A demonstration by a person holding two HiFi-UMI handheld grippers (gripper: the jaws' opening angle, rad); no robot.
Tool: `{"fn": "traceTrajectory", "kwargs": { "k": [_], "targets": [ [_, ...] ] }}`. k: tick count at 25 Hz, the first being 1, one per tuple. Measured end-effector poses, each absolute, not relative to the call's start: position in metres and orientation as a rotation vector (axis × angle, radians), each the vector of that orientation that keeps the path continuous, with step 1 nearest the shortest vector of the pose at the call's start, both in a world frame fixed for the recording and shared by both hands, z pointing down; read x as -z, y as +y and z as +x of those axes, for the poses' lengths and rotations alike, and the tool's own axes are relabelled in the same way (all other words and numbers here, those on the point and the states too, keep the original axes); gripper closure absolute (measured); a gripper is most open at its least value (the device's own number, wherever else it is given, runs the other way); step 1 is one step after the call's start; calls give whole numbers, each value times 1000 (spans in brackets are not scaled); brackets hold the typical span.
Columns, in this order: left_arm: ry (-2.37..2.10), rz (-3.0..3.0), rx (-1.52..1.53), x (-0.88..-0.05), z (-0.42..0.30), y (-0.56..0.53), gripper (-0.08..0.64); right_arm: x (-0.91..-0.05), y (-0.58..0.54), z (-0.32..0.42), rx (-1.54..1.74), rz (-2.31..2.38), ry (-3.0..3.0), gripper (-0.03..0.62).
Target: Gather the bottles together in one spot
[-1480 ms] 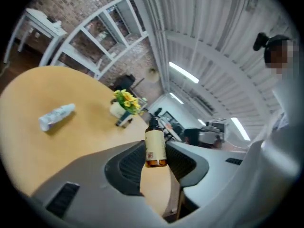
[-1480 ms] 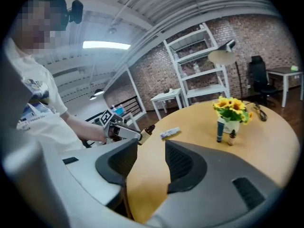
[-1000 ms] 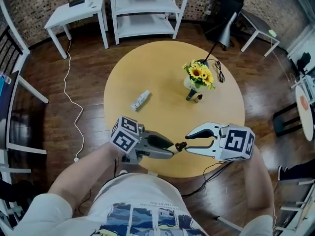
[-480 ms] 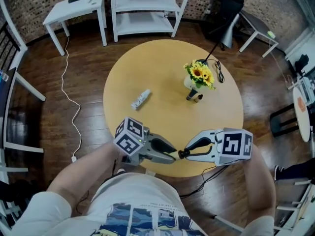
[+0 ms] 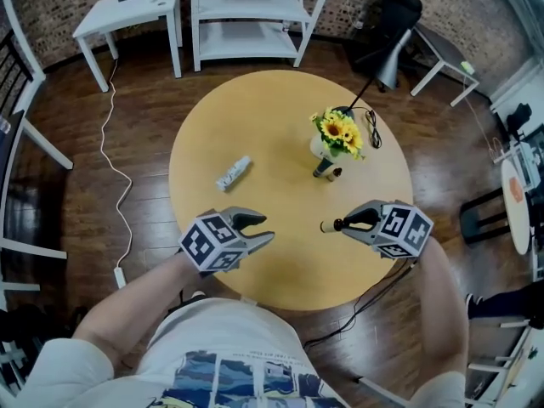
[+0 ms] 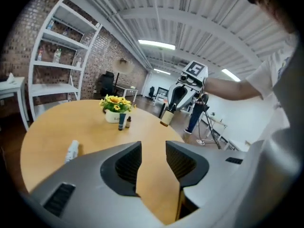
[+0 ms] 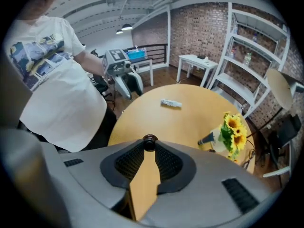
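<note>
My right gripper (image 5: 338, 225) is shut on a small brown bottle (image 5: 327, 226) with a dark cap (image 7: 150, 139), held above the front right of the round wooden table (image 5: 289, 117). From the left gripper view the bottle (image 6: 166, 116) hangs tilted from those jaws. My left gripper (image 5: 258, 229) is open and has nothing between its jaws (image 6: 153, 160), over the table's front left. A white bottle (image 5: 232, 173) lies on its side at the left. Two small bottles (image 5: 324, 170) stand beside the sunflower pot (image 5: 321, 147).
White shelving (image 5: 251, 15) and a white side table (image 5: 127, 11) stand beyond the table. A floor lamp (image 5: 387, 62) and its cord are at the far right. A white cable (image 5: 115, 168) runs across the floor on the left.
The right jaws closed on the small bottle at the left gripper's tips. Both grippers then moved apart and forward over the table, the right one carrying the bottle.
</note>
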State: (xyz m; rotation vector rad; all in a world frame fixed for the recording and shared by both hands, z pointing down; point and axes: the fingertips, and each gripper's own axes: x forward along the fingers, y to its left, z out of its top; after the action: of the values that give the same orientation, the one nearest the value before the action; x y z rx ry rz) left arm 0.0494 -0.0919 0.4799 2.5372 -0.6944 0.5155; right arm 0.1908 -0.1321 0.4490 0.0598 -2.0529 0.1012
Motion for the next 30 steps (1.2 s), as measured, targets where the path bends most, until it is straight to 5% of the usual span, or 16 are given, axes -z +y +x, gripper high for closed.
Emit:
{"fn": "traceTrajectory", "kwargs": {
  "k": [30],
  "targets": [
    [-1088, 2378, -727, -515, 15, -62, 396, -629, -316, 238, -67, 117, -1707, 503]
  ]
}}
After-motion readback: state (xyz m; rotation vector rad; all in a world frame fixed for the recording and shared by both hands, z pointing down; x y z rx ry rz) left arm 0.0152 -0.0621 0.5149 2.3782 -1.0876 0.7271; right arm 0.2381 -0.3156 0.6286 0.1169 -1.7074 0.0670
